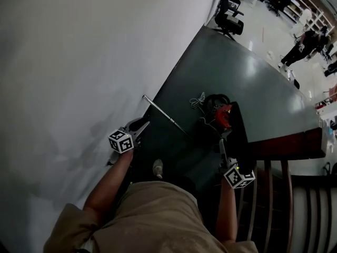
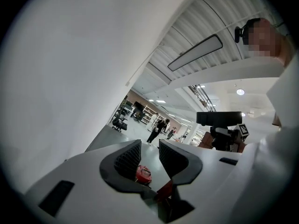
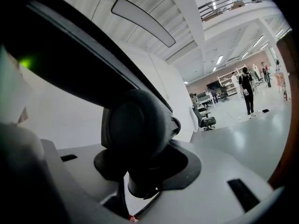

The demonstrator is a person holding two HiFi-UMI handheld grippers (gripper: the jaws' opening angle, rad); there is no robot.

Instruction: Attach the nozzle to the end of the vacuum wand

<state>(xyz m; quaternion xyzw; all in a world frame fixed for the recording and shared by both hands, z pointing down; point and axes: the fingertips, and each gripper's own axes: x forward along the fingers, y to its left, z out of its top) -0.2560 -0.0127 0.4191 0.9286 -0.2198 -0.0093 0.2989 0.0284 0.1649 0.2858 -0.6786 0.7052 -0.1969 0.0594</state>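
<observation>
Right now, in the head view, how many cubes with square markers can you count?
2. One cube sits on the left tool, beside the white wall; the other cube sits on the right tool, which grips a black vacuum part. None seems hidden.

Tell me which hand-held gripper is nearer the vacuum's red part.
Right. The right hand-held gripper is close beside the red part, clamped on a black piece next to it. The left hand-held gripper, jaws apart and empty, is well off to its left, past the metal wand.
</observation>
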